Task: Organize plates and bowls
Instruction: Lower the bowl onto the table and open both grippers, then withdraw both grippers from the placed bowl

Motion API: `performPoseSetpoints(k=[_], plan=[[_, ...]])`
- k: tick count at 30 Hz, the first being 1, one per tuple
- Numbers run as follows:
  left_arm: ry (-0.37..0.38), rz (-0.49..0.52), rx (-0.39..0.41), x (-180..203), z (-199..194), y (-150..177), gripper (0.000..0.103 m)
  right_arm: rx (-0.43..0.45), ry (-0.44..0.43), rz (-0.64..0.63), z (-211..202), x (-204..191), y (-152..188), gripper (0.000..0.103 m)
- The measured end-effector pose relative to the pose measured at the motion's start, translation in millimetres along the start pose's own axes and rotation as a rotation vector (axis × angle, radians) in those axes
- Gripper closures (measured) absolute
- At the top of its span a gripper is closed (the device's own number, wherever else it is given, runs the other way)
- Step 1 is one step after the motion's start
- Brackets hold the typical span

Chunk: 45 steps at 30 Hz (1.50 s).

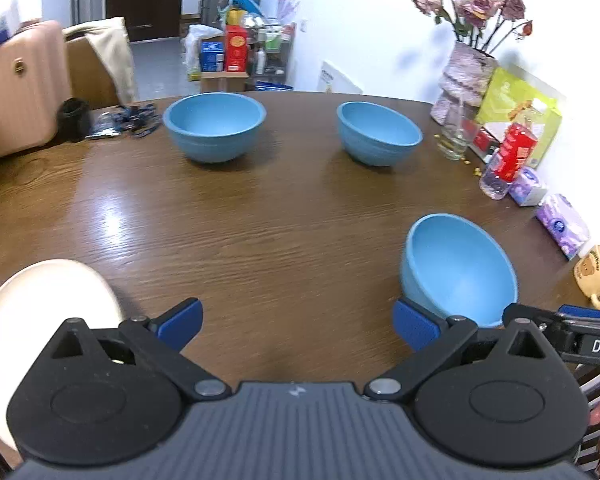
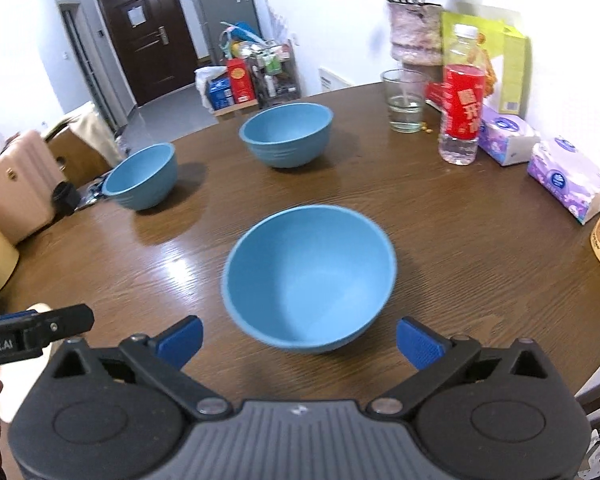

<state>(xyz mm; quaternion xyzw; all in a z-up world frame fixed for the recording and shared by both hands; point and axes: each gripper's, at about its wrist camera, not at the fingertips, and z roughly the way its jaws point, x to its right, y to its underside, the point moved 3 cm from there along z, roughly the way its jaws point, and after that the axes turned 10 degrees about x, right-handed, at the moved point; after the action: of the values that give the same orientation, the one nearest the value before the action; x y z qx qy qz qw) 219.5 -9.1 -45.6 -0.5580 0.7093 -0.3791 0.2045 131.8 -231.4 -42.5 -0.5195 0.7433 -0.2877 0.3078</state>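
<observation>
- Bowls first: you have three blue bowls standing apart on the wooden table (image 2: 460,240), none nested in another, so by my reading the stacking is not done.
- The nearest bowl (image 2: 310,276) sits upright just ahead of your right gripper (image 2: 300,340); its near wall lies between the blue pads, but neither pad touches it.
- The middle bowl (image 2: 287,134) stands farther back, toward the glass (image 2: 405,100) and the red-labelled bottle (image 2: 462,112).
- The far-left bowl (image 2: 142,176) rests near the table's left edge, well apart from the other two.
- Your right gripper is spread wide and carries nothing.
- Your left gripper (image 1: 298,326) is likewise spread wide and empty, with only bare tabletop between its pads.
- A white plate (image 1: 40,312) lies at the near left edge, just beside your left gripper's left finger. Only this one plate shows; whether others exist outside the views I cannot tell.
- What seems left for you: gather the three bowls into one stack and settle the plate's place beside or under them.
- The nearest bowl looks like the natural start, since your right gripper already frames it.
</observation>
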Motion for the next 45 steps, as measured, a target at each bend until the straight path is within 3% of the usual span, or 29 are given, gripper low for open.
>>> performPoseSetpoints(k=[14,24,45], plan=[[-0.094,-0.034,0.058,-66.3,-29.6,-7.2,0.0,-0.011,-0.077,-0.039,14.2,-68.6,-4.2,0.0],[-0.144,-0.079,0.048,-104.4,-41.0,-0.3,0.0,-0.059,-0.116,-0.088,25.4,-109.6,3.9,0.0],[-0.128,-0.086,0.035,-109.1,-46.6,9.0,0.0,-0.079,-0.102,-0.099,17.9,-118.4,15.7,0.0]])
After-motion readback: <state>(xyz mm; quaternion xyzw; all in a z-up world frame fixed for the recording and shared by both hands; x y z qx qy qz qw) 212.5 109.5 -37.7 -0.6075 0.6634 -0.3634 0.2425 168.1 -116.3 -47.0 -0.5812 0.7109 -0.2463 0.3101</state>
